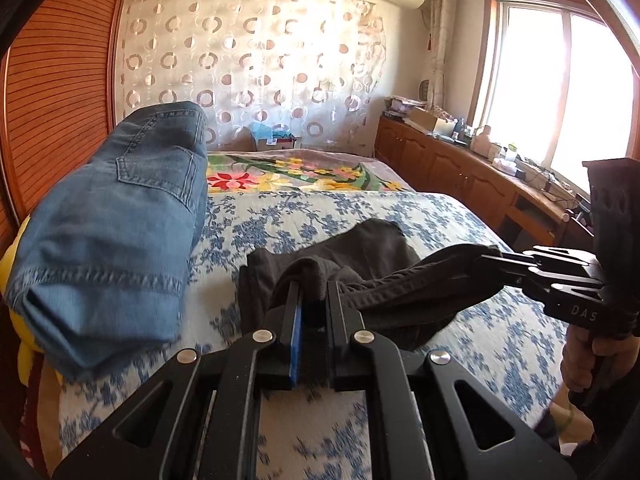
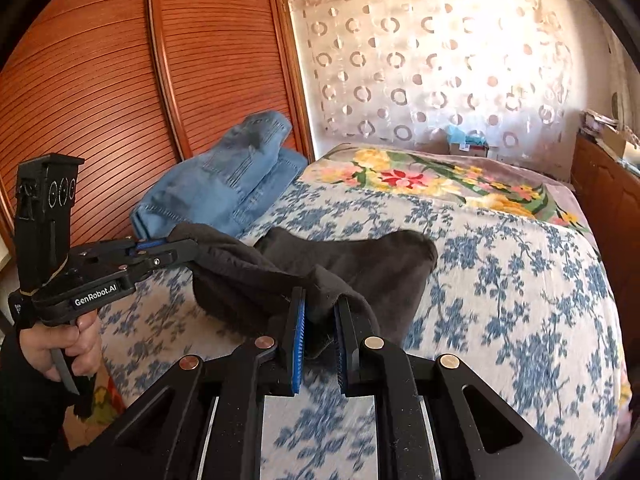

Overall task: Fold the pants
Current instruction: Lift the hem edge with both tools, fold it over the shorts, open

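Observation:
Dark grey pants (image 1: 372, 256) lie partly on the bed, with one edge lifted between my two grippers. My left gripper (image 1: 314, 286) is shut on a bunched corner of the pants. In the right wrist view my right gripper (image 2: 320, 300) is shut on the other corner of the dark pants (image 2: 360, 264). The left gripper (image 2: 176, 252) shows at the left of that view and the right gripper (image 1: 492, 258) at the right of the left wrist view. The cloth hangs taut between them above the bedspread.
Folded blue jeans (image 1: 120, 220) lie at the bed's left side by a wooden slatted wardrobe (image 2: 120, 80). The bed (image 2: 520, 280) has a blue floral cover and a flowered blanket (image 1: 288, 172). A wooden cabinet (image 1: 460, 168) with clutter runs under the window at the right.

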The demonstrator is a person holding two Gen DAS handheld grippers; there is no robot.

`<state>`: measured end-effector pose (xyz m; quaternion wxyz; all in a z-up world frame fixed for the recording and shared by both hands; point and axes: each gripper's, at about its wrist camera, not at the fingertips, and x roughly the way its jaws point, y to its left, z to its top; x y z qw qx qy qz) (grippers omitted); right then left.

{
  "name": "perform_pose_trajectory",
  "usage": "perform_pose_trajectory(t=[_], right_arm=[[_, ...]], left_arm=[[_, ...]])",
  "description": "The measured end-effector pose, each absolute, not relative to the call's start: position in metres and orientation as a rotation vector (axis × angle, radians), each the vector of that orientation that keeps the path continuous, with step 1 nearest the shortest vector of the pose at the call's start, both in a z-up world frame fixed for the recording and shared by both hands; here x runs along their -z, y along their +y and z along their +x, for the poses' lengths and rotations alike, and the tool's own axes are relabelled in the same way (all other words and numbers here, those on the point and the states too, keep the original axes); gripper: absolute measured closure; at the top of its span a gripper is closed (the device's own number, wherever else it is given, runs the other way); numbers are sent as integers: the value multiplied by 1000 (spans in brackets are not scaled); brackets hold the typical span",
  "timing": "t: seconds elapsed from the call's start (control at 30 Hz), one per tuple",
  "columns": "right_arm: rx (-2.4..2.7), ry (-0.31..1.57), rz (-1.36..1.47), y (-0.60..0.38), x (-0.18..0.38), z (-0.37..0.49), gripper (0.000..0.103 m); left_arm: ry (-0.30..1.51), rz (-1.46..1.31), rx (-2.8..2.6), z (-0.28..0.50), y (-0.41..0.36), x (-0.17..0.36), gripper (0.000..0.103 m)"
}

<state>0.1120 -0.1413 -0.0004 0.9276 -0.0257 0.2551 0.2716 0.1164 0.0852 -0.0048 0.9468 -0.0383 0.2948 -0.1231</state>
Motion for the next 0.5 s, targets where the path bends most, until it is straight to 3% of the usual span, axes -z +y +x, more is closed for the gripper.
perform_pose_trajectory(t=[0.5], right_arm=[[-474,564,-51,-127,7,176,90]], left_arm=[[631,-34,208,174,72,8,92]])
